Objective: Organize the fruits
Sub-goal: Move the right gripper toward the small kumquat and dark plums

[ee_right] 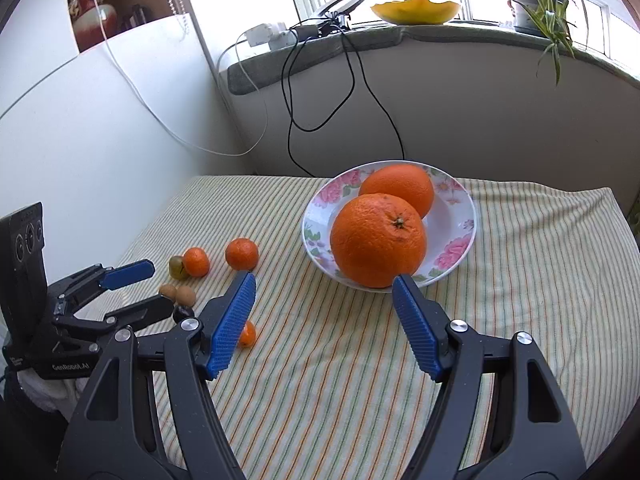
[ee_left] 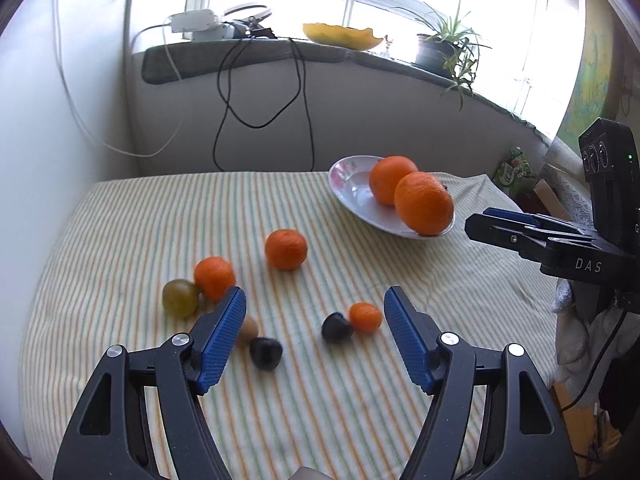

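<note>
Striped cloth: a green, orange and cream striped cloth covers the table from the wall side to the near edge.
Plate: a white plate with pink flowers stands toward the far right corner of the cloth, a little in from the far edge.
Oranges: two big oranges lie in the plate and touch each other; the near orange is at the plate's front rim, the far orange is behind it.
Mandarins: two mandarins lie on the cloth in its left half, one nearer the middle, the other closer to the left edge.
Green fruit: a round green fruit touches the left mandarin on its left side.
Small orange fruit: a very small one lies nearer the front edge, touching a dark fruit.
Second dark fruit: it lies to the left of that pair, just beside a small brown fruit.
Left gripper: the left gripper is over the small fruits in the left half, its blue pads set wide apart, with nothing pressed between them.
Right gripper: the right gripper is in front of the plate, jaws also wide and empty; the near orange is just beyond its tips.
Window sill: a potted plant and a yellow bowl stand on it.
</note>
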The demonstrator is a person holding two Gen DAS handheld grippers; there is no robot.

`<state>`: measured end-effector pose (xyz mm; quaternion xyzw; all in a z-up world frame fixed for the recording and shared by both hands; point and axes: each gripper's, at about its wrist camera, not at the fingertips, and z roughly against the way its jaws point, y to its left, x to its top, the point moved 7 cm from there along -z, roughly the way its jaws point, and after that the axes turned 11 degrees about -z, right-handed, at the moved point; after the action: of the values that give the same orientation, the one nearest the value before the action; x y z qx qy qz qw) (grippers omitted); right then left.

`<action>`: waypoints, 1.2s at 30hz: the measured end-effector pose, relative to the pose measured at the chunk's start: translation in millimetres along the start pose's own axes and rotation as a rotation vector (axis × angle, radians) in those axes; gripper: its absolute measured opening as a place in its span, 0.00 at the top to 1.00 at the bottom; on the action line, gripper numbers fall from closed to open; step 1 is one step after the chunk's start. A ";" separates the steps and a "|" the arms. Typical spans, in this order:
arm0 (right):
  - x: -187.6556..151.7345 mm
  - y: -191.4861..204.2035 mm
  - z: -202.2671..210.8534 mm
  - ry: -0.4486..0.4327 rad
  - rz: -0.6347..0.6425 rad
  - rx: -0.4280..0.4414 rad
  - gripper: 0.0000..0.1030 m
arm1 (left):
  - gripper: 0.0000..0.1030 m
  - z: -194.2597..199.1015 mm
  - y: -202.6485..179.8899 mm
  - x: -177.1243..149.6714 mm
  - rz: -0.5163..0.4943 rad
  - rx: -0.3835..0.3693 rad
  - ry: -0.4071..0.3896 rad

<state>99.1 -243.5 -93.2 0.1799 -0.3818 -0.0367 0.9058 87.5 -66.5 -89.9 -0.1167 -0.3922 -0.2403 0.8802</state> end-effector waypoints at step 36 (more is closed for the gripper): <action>-63.5 54.0 -74.7 0.256 0.162 0.124 0.58 | 0.64 -15.7 22.2 -50.7 0.169 -0.055 0.066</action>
<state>103.1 -157.9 -165.2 0.2071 -0.2782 0.0833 0.9342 79.7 -36.8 -138.6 -0.1654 -0.3450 -0.1793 0.9063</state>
